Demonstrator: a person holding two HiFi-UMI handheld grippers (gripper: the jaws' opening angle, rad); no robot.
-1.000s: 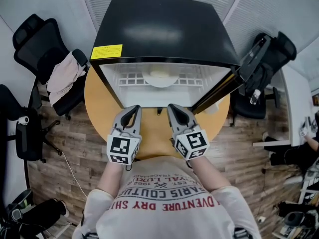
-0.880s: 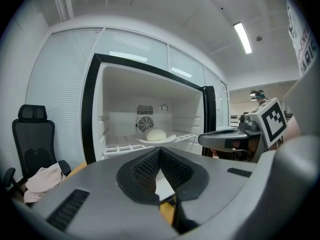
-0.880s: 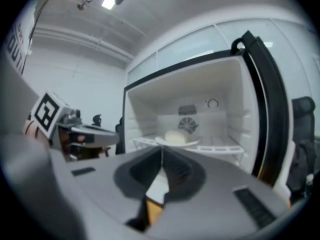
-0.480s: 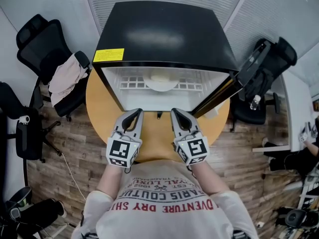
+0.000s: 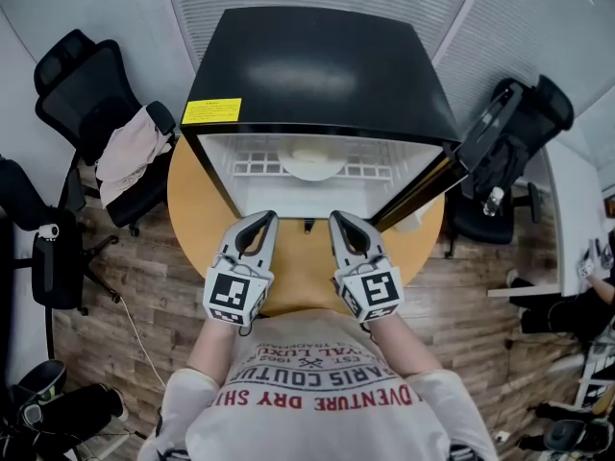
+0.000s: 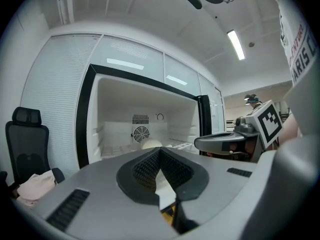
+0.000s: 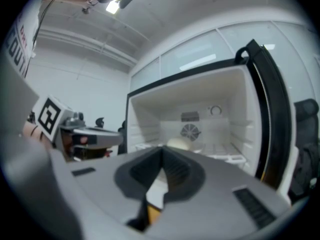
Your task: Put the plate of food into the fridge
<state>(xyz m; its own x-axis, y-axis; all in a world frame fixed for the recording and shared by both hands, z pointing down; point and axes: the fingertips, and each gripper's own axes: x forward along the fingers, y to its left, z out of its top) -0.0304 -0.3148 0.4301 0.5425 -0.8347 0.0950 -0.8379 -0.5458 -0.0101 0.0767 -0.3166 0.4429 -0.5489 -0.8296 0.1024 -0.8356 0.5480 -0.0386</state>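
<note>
A small black fridge (image 5: 322, 65) stands open on the round wooden table (image 5: 197, 214). The white plate of pale food (image 5: 311, 160) rests on the wire shelf inside; the food (image 6: 151, 144) (image 7: 178, 143) also shows in both gripper views. The fridge door (image 5: 480, 142) hangs open to the right. My left gripper (image 5: 264, 219) and right gripper (image 5: 339, 219) hover side by side over the table just in front of the fridge opening. Each has its jaws together, with nothing between them. The right gripper (image 6: 227, 141) shows in the left gripper view.
Black office chairs stand at the left (image 5: 77, 84) and the right (image 5: 524, 128); a pinkish cloth (image 5: 130, 152) lies over the left one. A white cup (image 5: 411, 221) sits on the table by the door's foot. Wood floor surrounds the table.
Both grippers drew back slightly from the fridge opening and now hold still. The plate stays on the shelf.
</note>
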